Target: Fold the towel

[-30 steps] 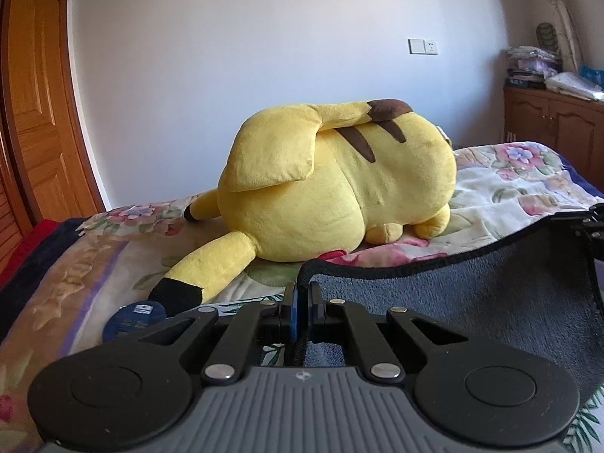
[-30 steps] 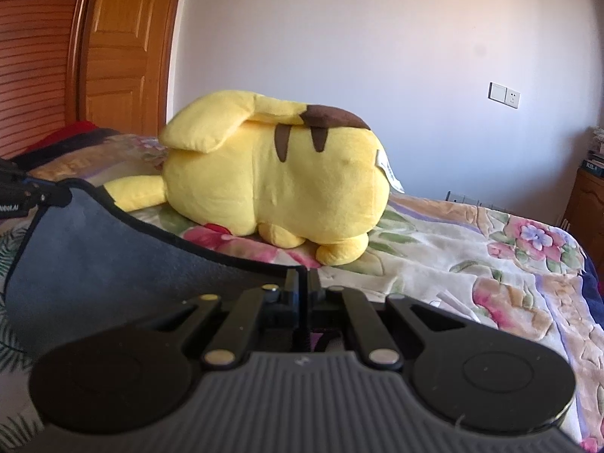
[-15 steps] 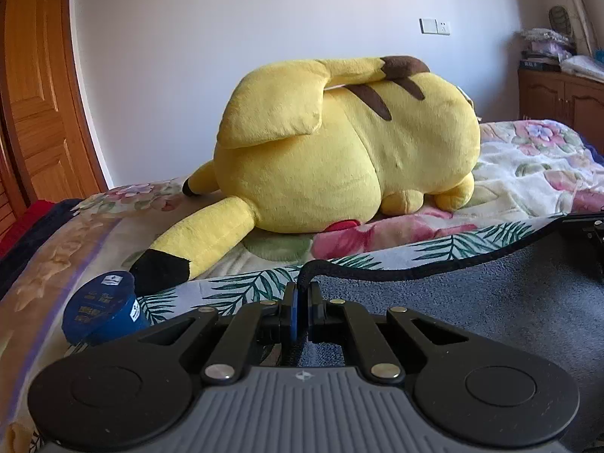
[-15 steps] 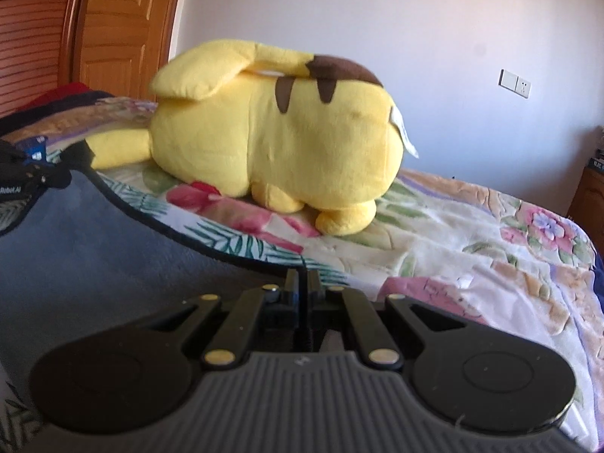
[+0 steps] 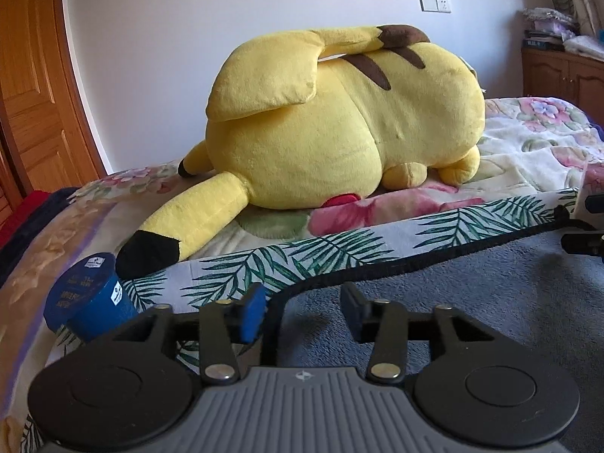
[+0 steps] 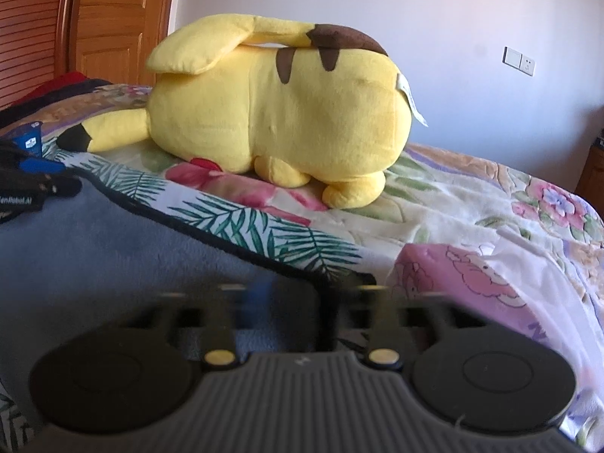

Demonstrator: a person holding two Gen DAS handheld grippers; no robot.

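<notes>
left gripper [image 5: 304, 311] jaws apart | towel [image 5: 472, 302] flat | cup [image 5: 88, 298] label unreadable

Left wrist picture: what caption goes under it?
Open left tool over the folded towel, yellow plush toy behind.

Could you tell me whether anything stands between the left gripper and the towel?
Nothing visible does: the left gripper is open with the towel's black-trimmed edge lying right between its fingers.
</notes>
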